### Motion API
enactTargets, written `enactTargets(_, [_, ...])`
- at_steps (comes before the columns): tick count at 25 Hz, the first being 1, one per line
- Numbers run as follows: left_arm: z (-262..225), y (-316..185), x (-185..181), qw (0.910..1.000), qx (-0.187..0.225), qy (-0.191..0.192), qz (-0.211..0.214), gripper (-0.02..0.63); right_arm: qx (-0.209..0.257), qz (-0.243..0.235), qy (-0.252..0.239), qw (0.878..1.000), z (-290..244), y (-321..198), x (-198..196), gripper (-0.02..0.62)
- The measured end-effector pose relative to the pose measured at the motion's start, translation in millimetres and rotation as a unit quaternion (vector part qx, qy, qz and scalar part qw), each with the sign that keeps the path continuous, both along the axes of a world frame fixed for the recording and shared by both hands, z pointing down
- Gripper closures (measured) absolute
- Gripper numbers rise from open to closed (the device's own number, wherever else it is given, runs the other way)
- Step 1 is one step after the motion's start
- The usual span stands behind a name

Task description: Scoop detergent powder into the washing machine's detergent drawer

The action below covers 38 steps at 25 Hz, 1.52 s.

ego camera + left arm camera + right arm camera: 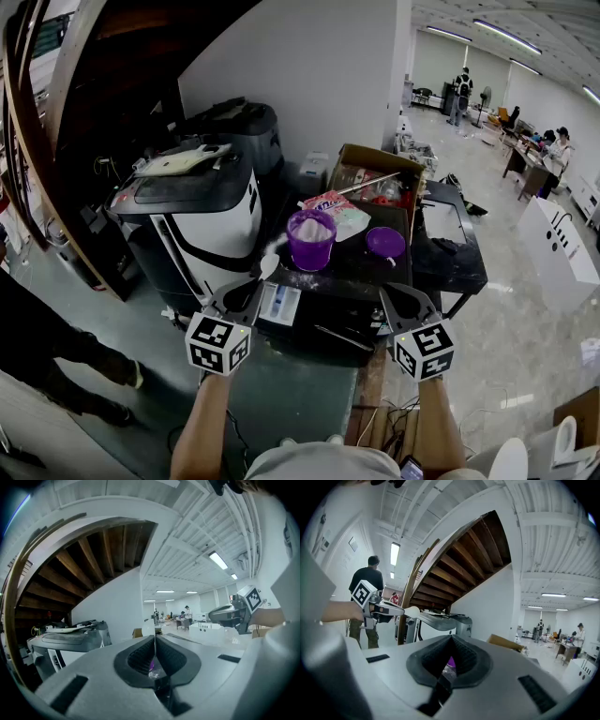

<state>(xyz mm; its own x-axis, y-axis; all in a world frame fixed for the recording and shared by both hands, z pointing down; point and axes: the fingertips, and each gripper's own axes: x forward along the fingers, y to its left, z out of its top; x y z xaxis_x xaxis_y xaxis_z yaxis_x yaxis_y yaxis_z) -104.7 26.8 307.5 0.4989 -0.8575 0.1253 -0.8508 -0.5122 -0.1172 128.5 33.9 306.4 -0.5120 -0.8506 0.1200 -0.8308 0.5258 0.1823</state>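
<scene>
Forearms (200, 427): both bare, reaching forward from the bottom of the head view, one gripper each.
Left gripper (253, 287): fingers pressed together on the handle of a white scoop, raised in front of the surface's near edge.
Scoop (269, 265): its bowl juts past the fingertips, just left of the purple cup and near its base. From the right gripper view it shows as a pale oval beyond the left gripper's tip.
Right gripper (390, 294): fingers together, nothing between them, level with the left one and well apart from it.
Detergent drawer (279, 304): pale compartment standing out at the front edge, between the two grippers and below the cup.
Purple cup (311, 240): upright on the dark surface (448, 265), heaped with white powder.
Purple lid (385, 243): lying beside the cup on its right.
Pink bag (327, 201): behind the cup, before a cardboard box (373, 160).
Washing machine (208, 217): white and black, left of the surface.
</scene>
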Motion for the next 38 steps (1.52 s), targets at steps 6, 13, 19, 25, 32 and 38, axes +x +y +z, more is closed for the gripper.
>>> enactTargets(6, [-2.0, 6.2, -10.0, 1.0, 0.005, -0.001, 0.007, 0.591, 0.01, 0.0, -0.011, 1.0, -4.2, 7.3, -10.2, 0.6])
enactTargets(13, [9.1, 15.4, -29.8, 0.9999, -0.001, 0.004, 0.016, 0.591, 0.011, 0.006, -0.012, 1.0, -4.6, 19.8, -26.9, 0.598])
enactTargets(19, [18.0, 14.7, -50.1, 0.9998, -0.01, 0.011, 0.014, 0.591, 0.001, 0.002, -0.009, 1.0, 4.5, 19.9, -44.5, 0.6])
enactTargets(25, [24.8, -11.2, -56.1, 0.9998, -0.015, 0.013, 0.005, 0.591, 0.009, -0.01, -0.01, 1.0, 7.7, -8.8, -52.9, 0.6])
enactTargets(32, [36.6, -72.0, -37.7, 0.9996, -0.026, 0.008, -0.002, 0.591, 0.005, -0.019, -0.014, 1.0, 20.2, -75.6, -34.6, 0.6])
enactTargets(38, [45.7, -150.7, -14.7, 0.9992, -0.035, 0.002, -0.019, 0.591, -0.005, -0.034, -0.031, 0.999, 32.4, -166.0, -9.5, 0.6])
